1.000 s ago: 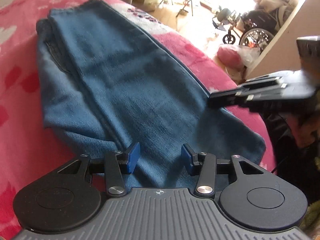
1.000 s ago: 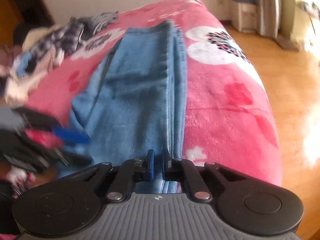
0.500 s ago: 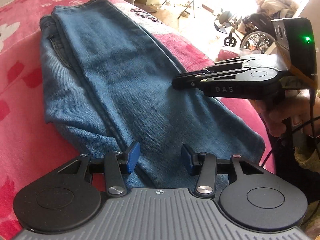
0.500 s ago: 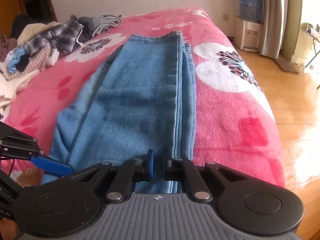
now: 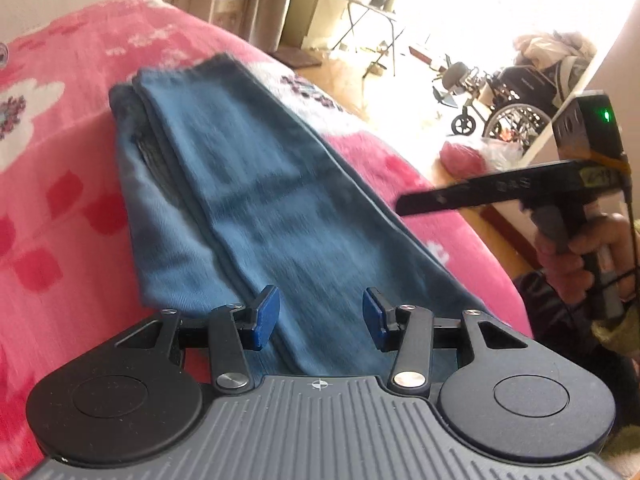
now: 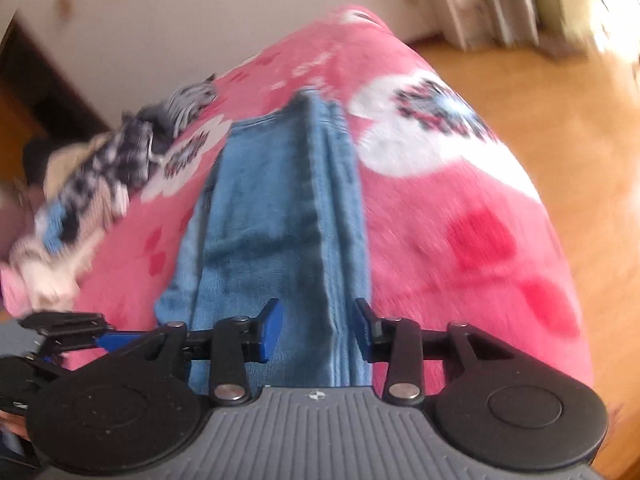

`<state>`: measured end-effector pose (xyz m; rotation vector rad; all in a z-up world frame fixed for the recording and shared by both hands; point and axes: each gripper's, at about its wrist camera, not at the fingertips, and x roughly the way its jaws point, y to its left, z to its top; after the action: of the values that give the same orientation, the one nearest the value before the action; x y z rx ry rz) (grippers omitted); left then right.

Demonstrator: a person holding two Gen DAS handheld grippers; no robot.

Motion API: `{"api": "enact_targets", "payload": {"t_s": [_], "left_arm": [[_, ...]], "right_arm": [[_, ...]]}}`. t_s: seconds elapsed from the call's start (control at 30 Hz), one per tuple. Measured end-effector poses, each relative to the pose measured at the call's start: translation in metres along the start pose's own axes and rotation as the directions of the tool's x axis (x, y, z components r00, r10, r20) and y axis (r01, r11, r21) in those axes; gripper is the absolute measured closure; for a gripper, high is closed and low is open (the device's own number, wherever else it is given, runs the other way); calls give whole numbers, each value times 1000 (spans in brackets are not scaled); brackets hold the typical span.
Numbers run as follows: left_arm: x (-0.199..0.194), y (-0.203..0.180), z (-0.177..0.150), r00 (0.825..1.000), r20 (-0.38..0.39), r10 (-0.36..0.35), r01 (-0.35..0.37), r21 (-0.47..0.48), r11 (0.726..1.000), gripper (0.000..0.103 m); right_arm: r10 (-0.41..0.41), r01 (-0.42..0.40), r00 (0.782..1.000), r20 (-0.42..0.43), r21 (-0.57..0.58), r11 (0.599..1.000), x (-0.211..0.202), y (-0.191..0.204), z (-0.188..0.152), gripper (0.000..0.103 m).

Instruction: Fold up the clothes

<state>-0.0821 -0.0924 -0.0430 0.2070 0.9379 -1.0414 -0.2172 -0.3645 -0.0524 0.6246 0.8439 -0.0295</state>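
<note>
Where jeans [image 5: 256, 200] lie folded lengthwise on pink flowered bed [image 5: 60, 208], left hand-held gripper [image 5: 318, 318] hovers spread over near end, nothing pinched. Right hand-held gripper [image 6: 318, 330] opening, seam edge between pads, not pressed. Clothes pile [image 6: 100, 184] beyond on bed.

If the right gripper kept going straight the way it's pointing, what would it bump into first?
Most likely the folded jeans. The right gripper, jaws opening, points down along their stacked side edge, with denim between the pads and the pink blanket beneath. Blur hides the exact depth.
</note>
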Motion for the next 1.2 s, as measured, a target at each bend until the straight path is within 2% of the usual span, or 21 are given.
{"api": "enact_targets", "payload": {"t_s": [0.13,0.27,0.37,0.57,0.83,1.03,1.2], "left_arm": [[12,5,15,999,27,33,-33,-2,999,57],[24,9,31,998,47,49,-49,-2,999,57],[33,11,39,998,51,45,-45,-8,999,57],[56,24,44,999,-10,54,-54,-55,997,57],[60,31,44,999,-36,40,-43,-95,995,57],[58,28,40,998,-31,52,-54,-82,995,57],[57,27,40,998,-35,61,-63,-74,995,57]], "right_arm": [[51,-42,997,-50,155,987,-1,-28,-2,54],[93,-68,991,-97,238,969,-1,-42,-9,51],[107,-72,987,-120,262,962,-1,-43,-15,48],[103,-61,984,-144,266,962,0,-39,-16,46],[112,-70,986,-123,302,951,10,-46,-5,43],[163,-111,977,-138,324,939,7,-50,-18,41],[236,-155,959,-157,408,900,-5,-59,-39,41]]}}
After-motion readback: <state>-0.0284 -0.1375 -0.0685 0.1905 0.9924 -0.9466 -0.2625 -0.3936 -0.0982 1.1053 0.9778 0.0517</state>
